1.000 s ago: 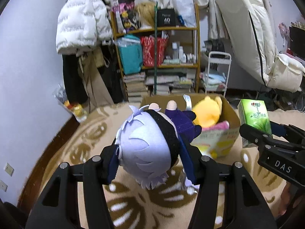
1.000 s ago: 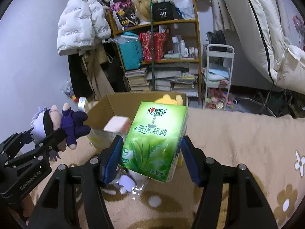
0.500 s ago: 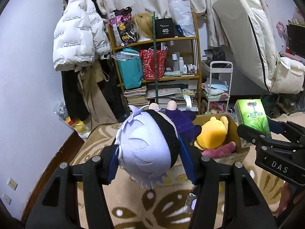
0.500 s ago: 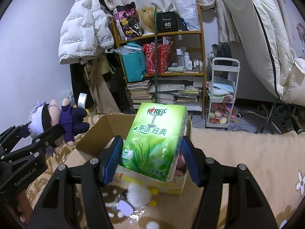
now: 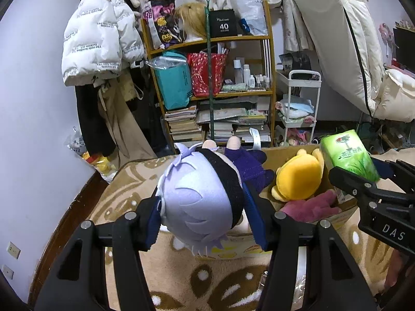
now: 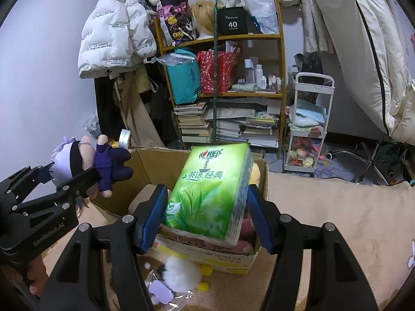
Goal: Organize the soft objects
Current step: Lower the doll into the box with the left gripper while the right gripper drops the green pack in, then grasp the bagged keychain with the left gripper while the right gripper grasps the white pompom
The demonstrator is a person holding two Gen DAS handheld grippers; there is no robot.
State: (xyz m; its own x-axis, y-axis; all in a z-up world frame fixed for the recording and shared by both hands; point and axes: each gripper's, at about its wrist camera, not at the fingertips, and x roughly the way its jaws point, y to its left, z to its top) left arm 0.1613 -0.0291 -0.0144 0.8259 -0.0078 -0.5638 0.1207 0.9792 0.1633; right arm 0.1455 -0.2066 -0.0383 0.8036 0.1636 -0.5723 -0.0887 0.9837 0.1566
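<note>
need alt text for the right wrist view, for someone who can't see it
The right tool grips a green tissue pack over an open cardboard box of plush toys. At left, the left tool holds a purple-clothed doll near the box.

1. The cardboard box (image 6: 255, 173) is open at the top; a yellow plush (image 5: 298, 178) and a pink plush (image 5: 311, 206) fill its 3 o'clock half.
2. The left tongs (image 5: 202, 207), closed around a doll (image 5: 199, 202), crowd the box's 9 o'clock rim.
3. The right tongs (image 6: 207, 207) grip a tissue pack (image 6: 207, 191) over the opening.
4. A white pompom (image 6: 181, 276) lies on the carpet at 6 o'clock.
</note>
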